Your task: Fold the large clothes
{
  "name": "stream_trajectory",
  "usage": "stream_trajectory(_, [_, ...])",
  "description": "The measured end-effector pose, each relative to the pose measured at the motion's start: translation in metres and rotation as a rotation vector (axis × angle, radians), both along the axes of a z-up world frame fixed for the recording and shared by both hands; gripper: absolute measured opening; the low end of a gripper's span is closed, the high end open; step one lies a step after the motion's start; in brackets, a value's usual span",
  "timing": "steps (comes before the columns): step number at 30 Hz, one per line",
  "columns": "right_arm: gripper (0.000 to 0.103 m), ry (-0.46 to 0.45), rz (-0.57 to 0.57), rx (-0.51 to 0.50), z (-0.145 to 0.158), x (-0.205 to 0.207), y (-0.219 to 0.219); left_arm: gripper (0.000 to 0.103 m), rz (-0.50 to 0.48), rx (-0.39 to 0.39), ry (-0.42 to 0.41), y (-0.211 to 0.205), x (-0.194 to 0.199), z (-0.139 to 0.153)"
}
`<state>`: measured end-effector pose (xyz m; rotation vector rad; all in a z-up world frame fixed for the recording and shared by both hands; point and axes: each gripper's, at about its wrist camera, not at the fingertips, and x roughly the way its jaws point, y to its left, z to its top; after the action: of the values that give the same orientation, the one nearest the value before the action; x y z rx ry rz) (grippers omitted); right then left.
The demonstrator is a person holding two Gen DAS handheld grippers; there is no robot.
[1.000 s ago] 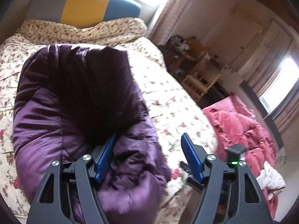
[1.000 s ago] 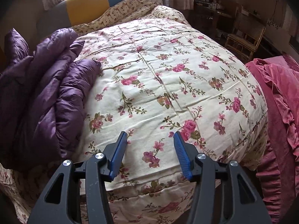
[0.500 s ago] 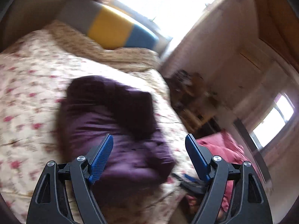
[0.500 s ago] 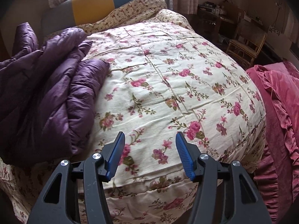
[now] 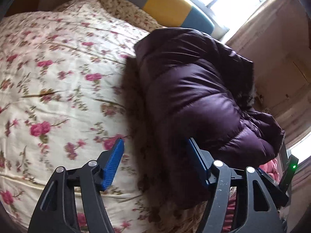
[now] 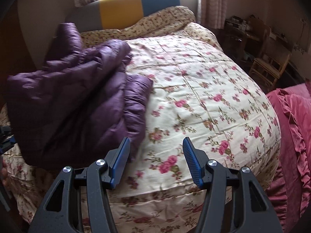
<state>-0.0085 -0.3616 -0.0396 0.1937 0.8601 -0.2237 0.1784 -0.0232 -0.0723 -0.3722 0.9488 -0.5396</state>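
Note:
A purple puffer jacket (image 5: 194,89) lies bunched and folded on the floral bedspread (image 5: 58,77). My left gripper (image 5: 155,155) is open and empty, low over the bed; the jacket's near end bulges over its right finger. In the right wrist view the jacket (image 6: 77,101) lies at the left on the bedspread (image 6: 204,97). My right gripper (image 6: 155,155) is open and empty, above the bed's near edge, with its left finger just beside the jacket's near corner.
A grey, yellow and blue headboard (image 6: 124,9) stands at the bed's far end under a window. A red blanket (image 6: 291,126) lies to the right of the bed. A wicker chair (image 6: 270,66) and cluttered furniture stand at the far right.
My left gripper let the jacket out from between its fingers and swung left, so the jacket now lies to its right. My right gripper drew closer to the jacket.

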Motion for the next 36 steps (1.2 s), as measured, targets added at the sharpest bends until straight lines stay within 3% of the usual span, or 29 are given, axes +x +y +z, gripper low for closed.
stream_trajectory(3, [0.058,-0.033,0.032,0.024,0.013,0.000,0.008,0.062,-0.030,-0.003,-0.019,-0.010,0.000,0.004])
stream_trajectory(14, [0.063,-0.198,0.212,0.135,0.063,0.008,0.046,0.062,-0.059,-0.005,-0.047,-0.022,0.000,0.009])
stream_trajectory(21, [0.063,-0.243,0.317,0.106,0.077,0.026,0.080,0.062,-0.079,0.000,-0.062,-0.027,-0.001,0.012])
stream_trajectory(25, [0.046,-0.199,0.348,0.060,0.069,0.037,0.093,0.062,-0.090,-0.007,-0.066,-0.026,-0.002,0.012])
stream_trajectory(27, [0.032,-0.168,0.354,0.047,0.062,0.040,0.095,0.062,-0.097,-0.007,-0.072,-0.026,-0.004,0.013])
stream_trajectory(29, [0.024,-0.143,0.351,0.053,0.054,0.041,0.093,0.062,-0.099,-0.012,-0.073,-0.026,-0.005,0.014])
stream_trajectory(32, [0.017,-0.113,0.346,0.063,0.045,0.039,0.090,0.062,-0.089,-0.028,-0.061,-0.025,-0.008,0.013])
stream_trajectory(36, [0.014,-0.085,0.332,0.071,0.036,0.033,0.084,0.052,-0.047,-0.035,-0.056,-0.023,-0.015,0.016])
